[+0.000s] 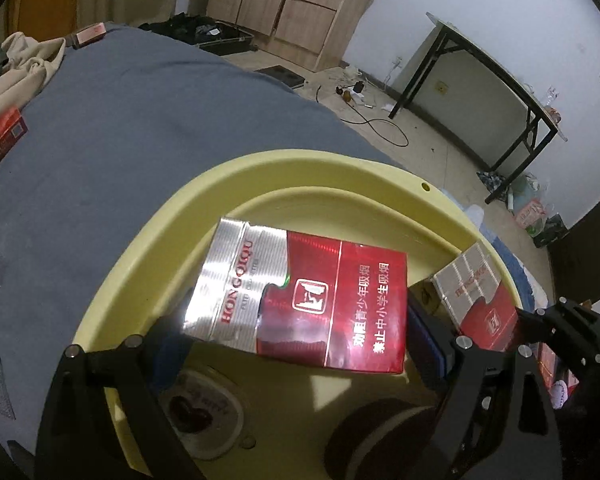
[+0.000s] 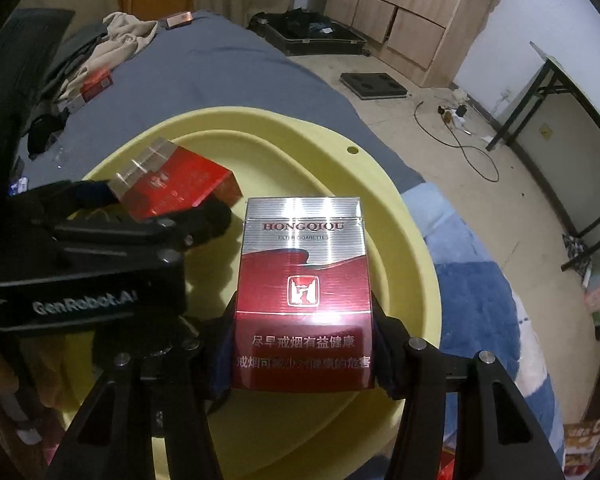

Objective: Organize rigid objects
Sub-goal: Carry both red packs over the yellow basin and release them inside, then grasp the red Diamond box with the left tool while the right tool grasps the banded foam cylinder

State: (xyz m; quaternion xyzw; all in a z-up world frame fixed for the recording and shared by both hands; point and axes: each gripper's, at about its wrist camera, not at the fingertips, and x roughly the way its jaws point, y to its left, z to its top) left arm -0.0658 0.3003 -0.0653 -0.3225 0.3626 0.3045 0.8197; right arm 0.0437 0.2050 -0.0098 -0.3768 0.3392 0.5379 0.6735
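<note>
While both tools hang over the yellow basin (image 2: 404, 240) on the grey-blue bed (image 1: 120, 140), each carries a red-and-silver cigarette pack. Left hand-held gripper (image 1: 296, 340): jaws spread wide yet clamped across the long sides of a pack (image 1: 300, 296), which lies crosswise between the pads, its printed face up, above the basin's interior. Right hand-held gripper (image 2: 304, 360): jaws drawn in as far as they go, pinching the lower part of a second pack (image 2: 304, 292) by its narrow sides; this pack stands upright, silver lid end away from the camera, also over the basin. In the left wrist view the right tool's pack shows at the right edge, just beside the basin rim. Two round objects, one pale (image 1: 204, 412) and one dark brown (image 1: 380, 436), sit on the basin floor; identity unclear. Further packs remain on the bed: one red (image 2: 96, 84) near crumpled beige cloth (image 2: 116, 40), another (image 2: 179, 20) at the far edge.
</note>
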